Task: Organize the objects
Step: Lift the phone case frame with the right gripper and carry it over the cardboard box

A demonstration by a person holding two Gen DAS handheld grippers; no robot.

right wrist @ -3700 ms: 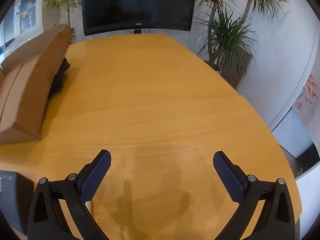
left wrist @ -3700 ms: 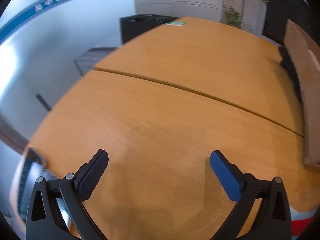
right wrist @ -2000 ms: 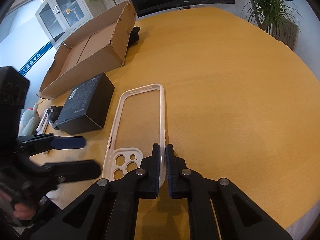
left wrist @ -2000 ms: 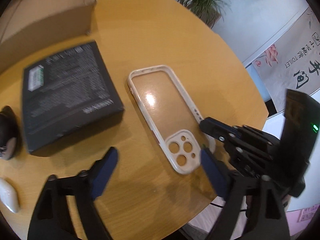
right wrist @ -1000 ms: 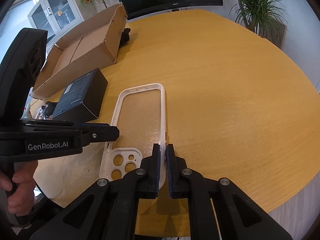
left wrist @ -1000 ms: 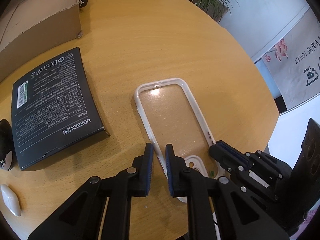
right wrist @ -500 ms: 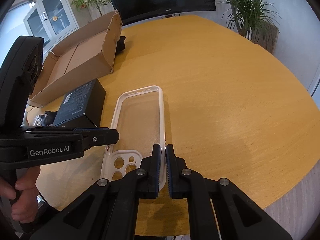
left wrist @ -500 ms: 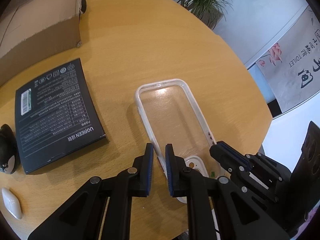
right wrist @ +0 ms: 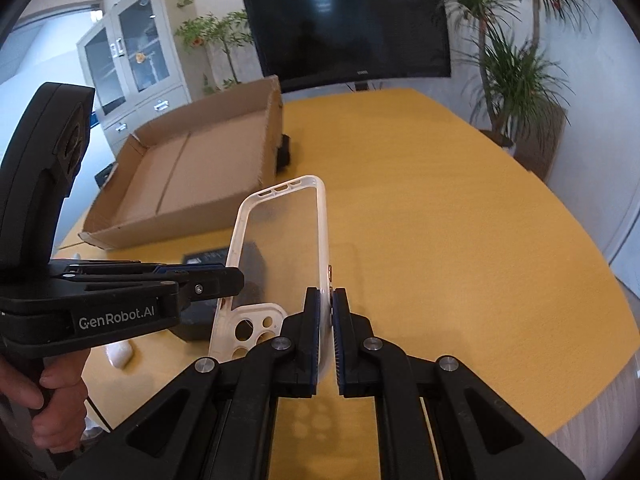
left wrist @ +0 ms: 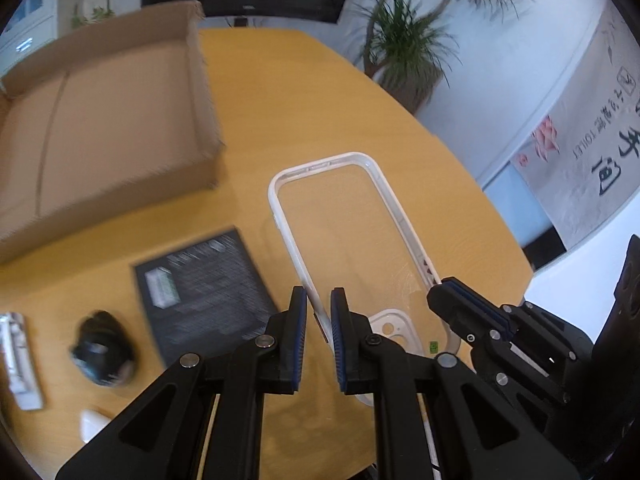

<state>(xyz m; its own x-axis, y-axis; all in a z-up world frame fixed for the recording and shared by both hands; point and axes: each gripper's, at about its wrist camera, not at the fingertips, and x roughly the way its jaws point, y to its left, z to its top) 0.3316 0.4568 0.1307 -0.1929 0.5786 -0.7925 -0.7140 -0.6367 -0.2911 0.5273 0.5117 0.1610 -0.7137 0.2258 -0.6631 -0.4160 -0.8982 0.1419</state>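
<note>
Both grippers clamp a clear phone case with a white rim [right wrist: 280, 248] and hold it off the orange wooden table [right wrist: 440, 220].

The left gripper [left wrist: 319, 308] pinches the case's left long edge and the right gripper [right wrist: 326, 312] its right long edge, jaws closed on the rim near the camera-hole end. Below lie a flat black printed box [left wrist: 204, 284] and a black mouse-like object [left wrist: 102, 348] near the table's near edge, with an open brown cardboard tray [right wrist: 192, 176] beyond.
</note>
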